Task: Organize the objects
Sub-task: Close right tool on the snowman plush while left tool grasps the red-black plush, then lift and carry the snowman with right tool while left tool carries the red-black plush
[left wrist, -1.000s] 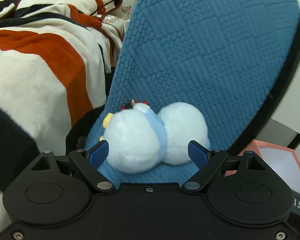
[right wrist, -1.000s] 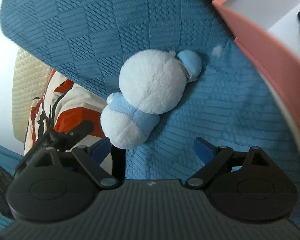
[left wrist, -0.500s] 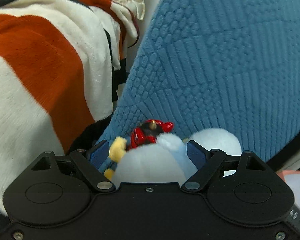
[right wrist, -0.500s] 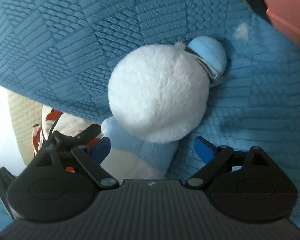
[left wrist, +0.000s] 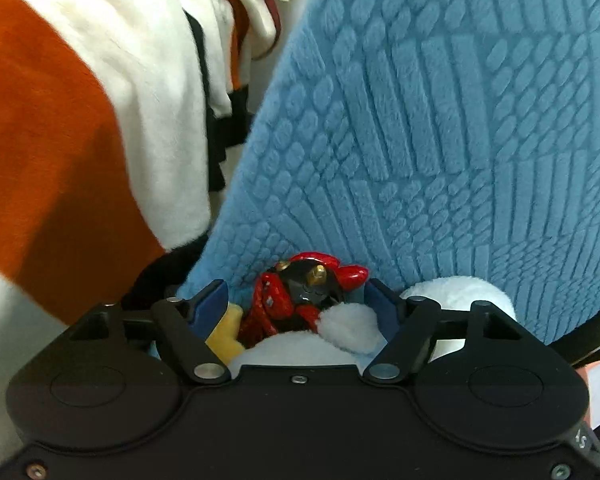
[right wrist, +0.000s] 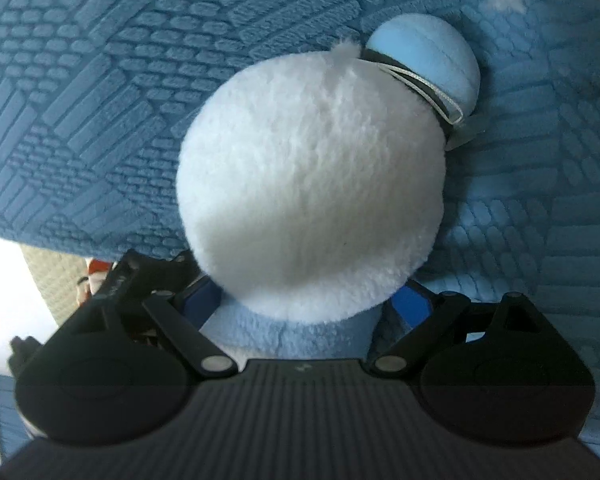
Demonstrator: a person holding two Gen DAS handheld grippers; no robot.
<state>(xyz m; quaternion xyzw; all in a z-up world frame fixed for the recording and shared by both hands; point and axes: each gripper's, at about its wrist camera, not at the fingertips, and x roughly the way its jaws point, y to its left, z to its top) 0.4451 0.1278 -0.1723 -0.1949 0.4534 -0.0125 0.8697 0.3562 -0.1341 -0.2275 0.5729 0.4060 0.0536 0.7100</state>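
The plush toy [right wrist: 308, 184] lies on the blue cushion [right wrist: 540, 240], in the crease where the seat meets the upright back, near the cushion's edge beside the striped blanket [left wrist: 80, 140]. A red and black clip [left wrist: 300, 296] sits at its body end.

Left gripper [left wrist: 296, 304]: blue pads stand either side of the toy's body, close against the plush. Whether they press it cannot be told.

Right gripper [right wrist: 308, 304]: pads flank the light-blue collar below the white head, apparently just touching. Firm hold not confirmed.

Risks, as judged:
- Soft pile compresses; a shallow pinch may slip on lifting.
- Both grippers on one toy: pulling apart could strain the neck seam.
- The hard clip near the left pads could snag or deflect the grip.
- The cap's [right wrist: 428, 56] loop may catch on the cushion.
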